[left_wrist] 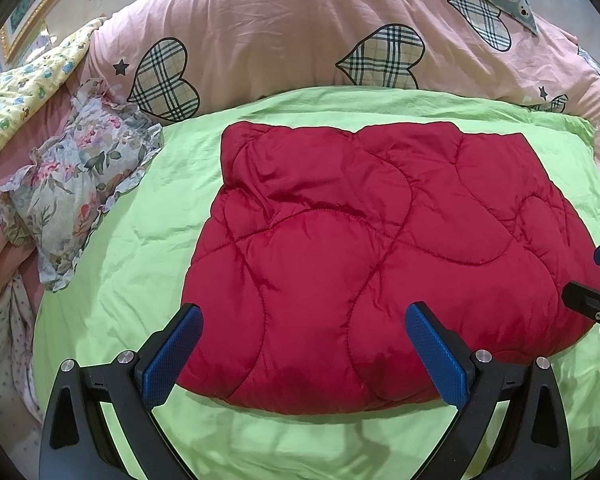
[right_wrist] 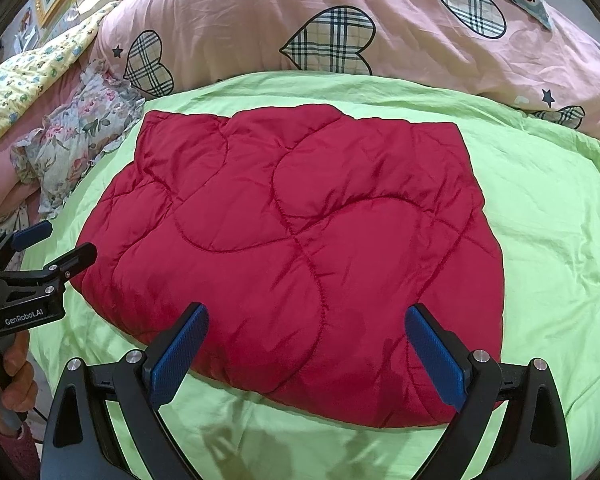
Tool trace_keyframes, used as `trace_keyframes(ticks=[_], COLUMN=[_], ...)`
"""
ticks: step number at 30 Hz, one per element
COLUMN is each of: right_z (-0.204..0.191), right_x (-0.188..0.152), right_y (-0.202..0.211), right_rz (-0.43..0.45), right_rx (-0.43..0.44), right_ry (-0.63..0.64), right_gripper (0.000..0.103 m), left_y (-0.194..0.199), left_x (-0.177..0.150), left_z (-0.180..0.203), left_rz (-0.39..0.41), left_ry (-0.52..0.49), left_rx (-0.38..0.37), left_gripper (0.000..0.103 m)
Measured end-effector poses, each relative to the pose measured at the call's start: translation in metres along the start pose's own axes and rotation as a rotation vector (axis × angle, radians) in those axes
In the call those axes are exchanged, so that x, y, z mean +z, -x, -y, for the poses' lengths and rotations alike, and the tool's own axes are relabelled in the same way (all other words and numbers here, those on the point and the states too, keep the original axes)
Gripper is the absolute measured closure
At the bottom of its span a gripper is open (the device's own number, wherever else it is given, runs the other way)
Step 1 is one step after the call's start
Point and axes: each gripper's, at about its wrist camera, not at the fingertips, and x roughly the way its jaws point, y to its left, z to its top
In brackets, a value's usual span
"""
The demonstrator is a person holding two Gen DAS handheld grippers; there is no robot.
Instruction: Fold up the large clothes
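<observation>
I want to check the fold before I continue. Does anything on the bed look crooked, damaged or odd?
Nothing stands out. The red quilted garment lies folded on the green sheet, puffy, with no visible tear or stain. Both hand-held grippers, left and right, are open and hold nothing.

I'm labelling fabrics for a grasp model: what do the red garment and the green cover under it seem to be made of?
Red garment: looks like padded, quilted synthetic shell, maybe nylon or polyester; slight sheen, puffy panels between curved stitch lines. Green cover: looks like matte woven cotton or a blend; fine creases, no shine. Fibre content cannot be confirmed by sight.
</observation>
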Motion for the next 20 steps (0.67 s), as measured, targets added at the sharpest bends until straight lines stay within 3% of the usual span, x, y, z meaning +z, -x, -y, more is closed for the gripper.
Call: trace_keyframes(ticks=[20], right_z=[0.0015], right_x=[-0.0011], right_y=[0.0003], right_rz=[0.022], right_rx=[0.027], right_ry=[-0.021], right_gripper=[0.004], left_y=[-0.0042], left_x=[0.0002], left_z=[-0.0055], left_rz=[0.002], left_ry=[0.019], left_rx=[-0.032], left_gripper=[0.001])
